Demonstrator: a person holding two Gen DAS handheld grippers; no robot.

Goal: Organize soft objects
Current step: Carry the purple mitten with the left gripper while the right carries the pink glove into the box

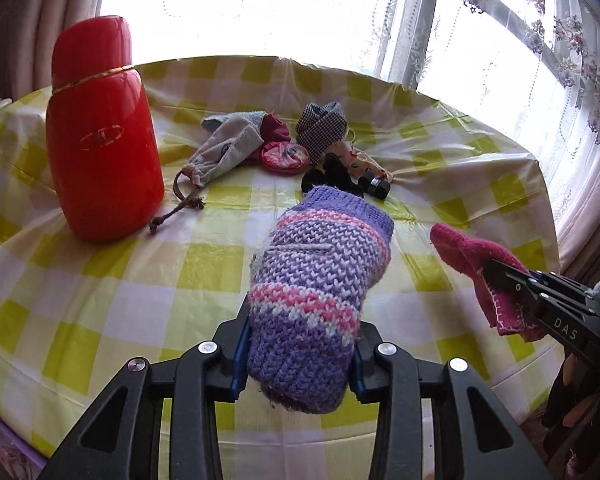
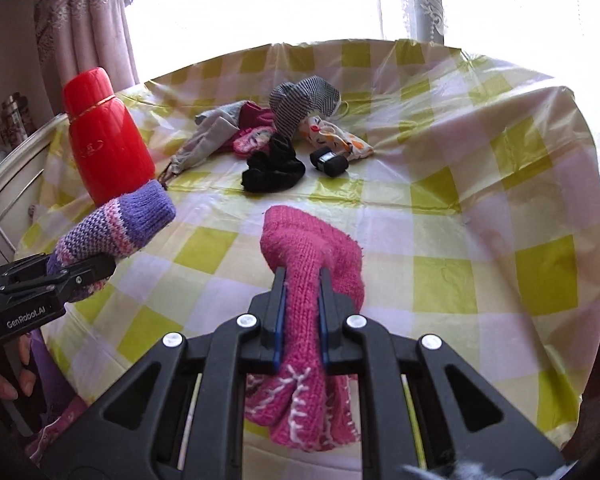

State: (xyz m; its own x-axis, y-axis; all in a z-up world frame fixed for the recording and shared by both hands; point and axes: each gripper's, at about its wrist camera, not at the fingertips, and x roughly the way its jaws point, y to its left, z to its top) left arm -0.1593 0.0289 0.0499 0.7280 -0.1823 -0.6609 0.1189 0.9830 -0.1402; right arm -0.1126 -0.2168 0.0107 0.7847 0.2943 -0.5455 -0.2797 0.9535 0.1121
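My left gripper (image 1: 298, 354) is shut on a purple knitted sock with pink and white stripes (image 1: 320, 276), held above the table; that striped sock (image 2: 112, 232) and the left gripper (image 2: 88, 272) also show at the left of the right wrist view. My right gripper (image 2: 302, 292) is shut on a pink knitted sock (image 2: 308, 248), whose embroidered end hangs below the fingers. From the left wrist view, the pink sock (image 1: 472, 260) and right gripper (image 1: 500, 276) show at the right. A pile of soft items lies at the far middle of the table.
A tall red flask (image 1: 100, 132) stands at the left on the yellow checked tablecloth (image 1: 80, 312). The pile holds a grey drawstring pouch (image 1: 220, 152), a checked cloth (image 1: 320, 128), a black cloth (image 2: 272, 172), a patterned pouch (image 2: 336, 140) and a small black cylinder (image 2: 328, 162). Curtained windows lie behind.
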